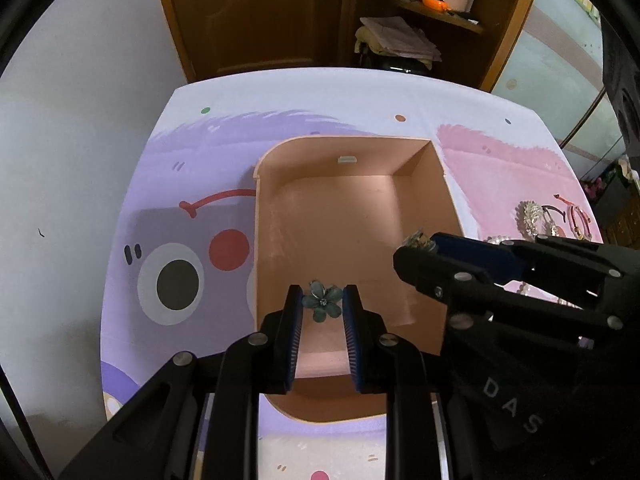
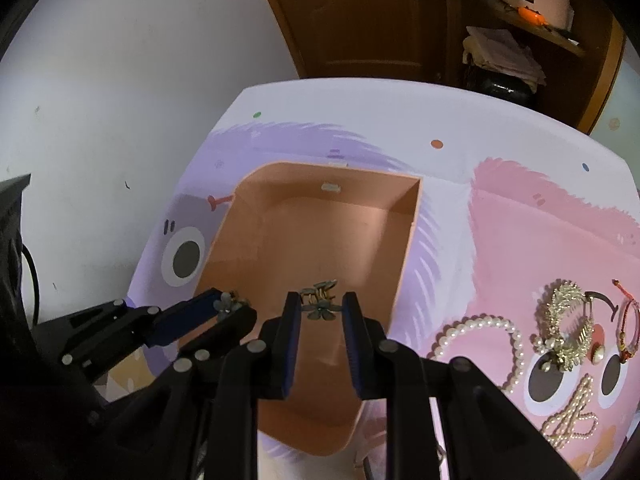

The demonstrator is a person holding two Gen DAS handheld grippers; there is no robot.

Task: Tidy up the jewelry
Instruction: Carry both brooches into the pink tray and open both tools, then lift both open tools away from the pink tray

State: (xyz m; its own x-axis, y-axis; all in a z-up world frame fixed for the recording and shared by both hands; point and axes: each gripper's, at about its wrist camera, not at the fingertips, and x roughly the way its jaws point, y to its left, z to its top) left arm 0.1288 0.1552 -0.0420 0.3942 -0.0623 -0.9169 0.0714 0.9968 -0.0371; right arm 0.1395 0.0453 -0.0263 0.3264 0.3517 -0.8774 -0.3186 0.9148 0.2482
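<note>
A peach open box (image 1: 276,216) (image 2: 408,240) stands on the cartoon-print table and its inside looks bare. My left gripper (image 1: 322,300) is shut on a teal flower clip (image 1: 322,300) above the box's near end; the clip also shows in the right wrist view (image 2: 226,303). My right gripper (image 2: 321,308) is shut on a bronze flower hair claw (image 2: 320,298) above the box; in the left wrist view the claw (image 1: 418,239) sits at the tips of that gripper (image 1: 420,246) over the box's right wall.
Loose jewelry lies on the pink part of the cloth to the right: a pearl necklace (image 2: 492,332), a gold ornate piece (image 2: 568,320), a pearl string (image 2: 572,420) and red bracelets (image 2: 628,320). A wooden cabinet (image 1: 260,12) with cluttered shelves stands behind the table.
</note>
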